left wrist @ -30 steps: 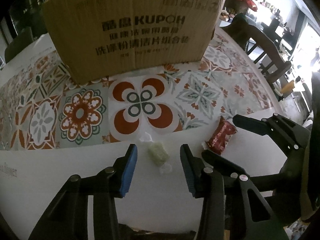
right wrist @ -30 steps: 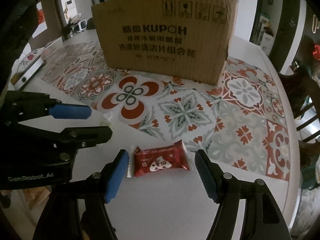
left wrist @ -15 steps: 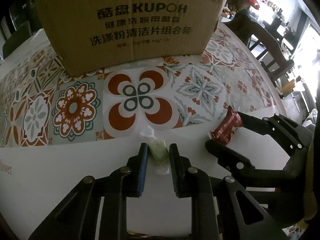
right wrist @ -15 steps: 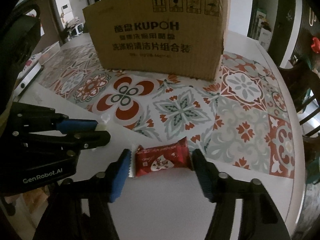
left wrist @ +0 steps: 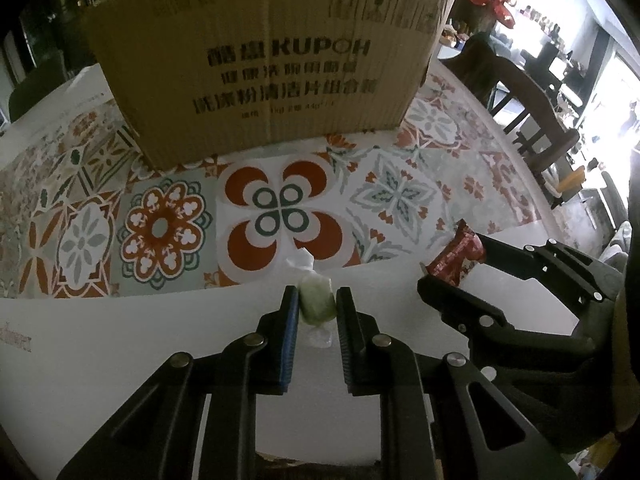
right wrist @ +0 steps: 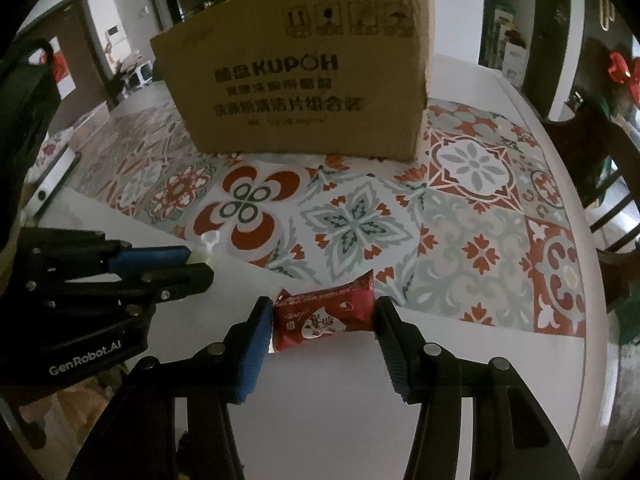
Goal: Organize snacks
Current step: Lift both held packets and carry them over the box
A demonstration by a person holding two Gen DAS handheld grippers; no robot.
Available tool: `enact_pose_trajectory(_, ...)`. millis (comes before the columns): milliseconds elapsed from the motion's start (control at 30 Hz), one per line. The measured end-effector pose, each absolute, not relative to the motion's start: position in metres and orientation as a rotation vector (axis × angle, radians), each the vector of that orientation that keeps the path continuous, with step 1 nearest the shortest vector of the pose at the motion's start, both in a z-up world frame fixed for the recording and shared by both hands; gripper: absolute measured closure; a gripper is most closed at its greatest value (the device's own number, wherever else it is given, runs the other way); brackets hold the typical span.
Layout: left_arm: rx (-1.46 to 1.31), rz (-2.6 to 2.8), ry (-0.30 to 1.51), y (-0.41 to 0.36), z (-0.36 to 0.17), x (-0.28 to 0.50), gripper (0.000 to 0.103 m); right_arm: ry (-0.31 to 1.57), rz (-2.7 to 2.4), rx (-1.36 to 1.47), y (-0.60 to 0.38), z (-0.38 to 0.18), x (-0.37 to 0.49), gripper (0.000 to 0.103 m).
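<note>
Red snack packet [right wrist: 325, 317], glossy, between closing right gripper [right wrist: 320, 344]; pale-green candy [left wrist: 316, 304] clenched by left gripper [left wrist: 316, 320].

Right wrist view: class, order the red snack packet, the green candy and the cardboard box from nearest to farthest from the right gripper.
1. Red snack packet: between the closing jaws of the right gripper.
2. Green candy: off to the left, pinched by the left gripper.
3. Cardboard box: at the back, on the patterned mat.
</note>
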State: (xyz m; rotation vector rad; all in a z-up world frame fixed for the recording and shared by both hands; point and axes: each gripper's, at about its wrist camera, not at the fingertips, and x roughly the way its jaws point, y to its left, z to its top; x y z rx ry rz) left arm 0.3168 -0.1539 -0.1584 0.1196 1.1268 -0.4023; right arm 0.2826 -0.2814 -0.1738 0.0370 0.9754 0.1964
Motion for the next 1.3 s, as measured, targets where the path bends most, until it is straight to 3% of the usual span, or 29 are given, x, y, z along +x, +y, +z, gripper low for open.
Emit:
enact_pose_trajectory(767, 0.055, -0.404, 0.888, -0.127, -0.050, 0.308, 0.084, 0.773, 0.147, 0.102, -0.275, -0.069, 0.275, 0.050)
enact_pose_trajectory(1300, 0.081, -0.360, 0.682, -0.109, 0.017, 0.345, 0.084, 0.609, 0.132, 0.085, -0.266, -0.003, 0.318, 0.050)
